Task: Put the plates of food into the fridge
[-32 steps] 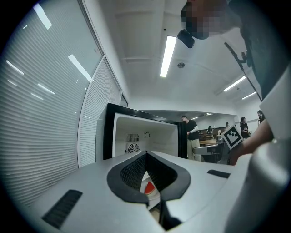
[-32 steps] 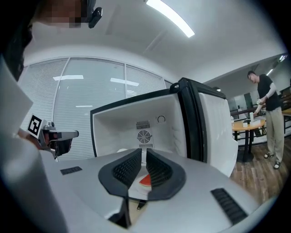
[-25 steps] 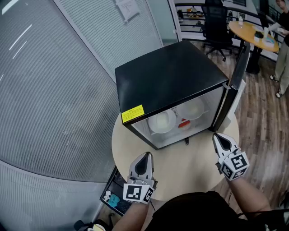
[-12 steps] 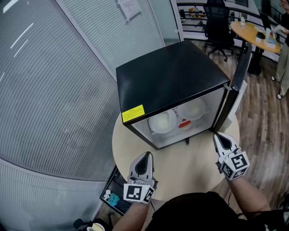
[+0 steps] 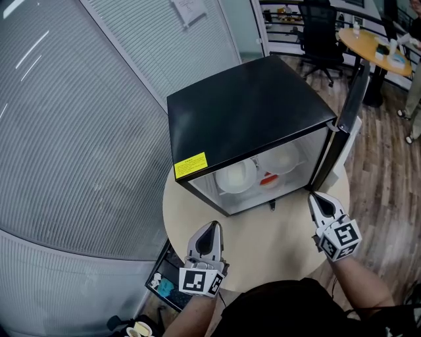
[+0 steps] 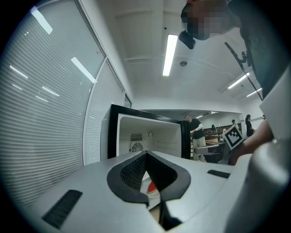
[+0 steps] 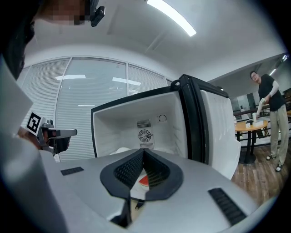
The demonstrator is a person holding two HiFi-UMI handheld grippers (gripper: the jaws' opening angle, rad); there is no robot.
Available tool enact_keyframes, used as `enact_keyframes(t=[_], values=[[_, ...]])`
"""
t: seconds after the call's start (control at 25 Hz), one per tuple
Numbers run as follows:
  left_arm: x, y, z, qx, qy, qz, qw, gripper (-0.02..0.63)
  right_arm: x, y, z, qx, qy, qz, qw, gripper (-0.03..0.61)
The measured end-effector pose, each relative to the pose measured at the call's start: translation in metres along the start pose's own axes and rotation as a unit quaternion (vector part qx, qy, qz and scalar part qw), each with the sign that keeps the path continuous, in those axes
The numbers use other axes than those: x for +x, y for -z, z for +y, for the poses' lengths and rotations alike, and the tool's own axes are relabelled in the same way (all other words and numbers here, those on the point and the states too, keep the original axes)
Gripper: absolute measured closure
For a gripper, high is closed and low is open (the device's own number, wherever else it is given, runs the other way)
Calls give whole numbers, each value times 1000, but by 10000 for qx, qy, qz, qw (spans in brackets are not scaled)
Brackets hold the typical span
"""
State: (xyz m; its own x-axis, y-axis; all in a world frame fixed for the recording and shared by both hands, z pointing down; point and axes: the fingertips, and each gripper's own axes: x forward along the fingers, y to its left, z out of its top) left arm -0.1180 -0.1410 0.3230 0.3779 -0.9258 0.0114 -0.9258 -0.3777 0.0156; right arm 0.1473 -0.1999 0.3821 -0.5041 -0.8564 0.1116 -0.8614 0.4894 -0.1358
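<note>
Plates [image 5: 235,176] in fridge [image 5: 250,112], ahead of left claw [image 5: 212,225] and right claw [image 5: 313,196], both shut, empty. Next, likely: pushing door [image 5: 346,108], just beyond right claw, closed slowly and squarely.

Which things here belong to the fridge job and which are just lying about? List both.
Job: fridge, open door, left plate, right plate, left tool, right tool.
Lying about: office chair, orange table, wall notice.
</note>
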Motion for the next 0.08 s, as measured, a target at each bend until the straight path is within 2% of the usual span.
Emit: enact_keyframes(t=[0.08], values=[[2,2,-1,-4,-7,19,10000,608,3,-1,-3,-16,-20,-2,10000,572]])
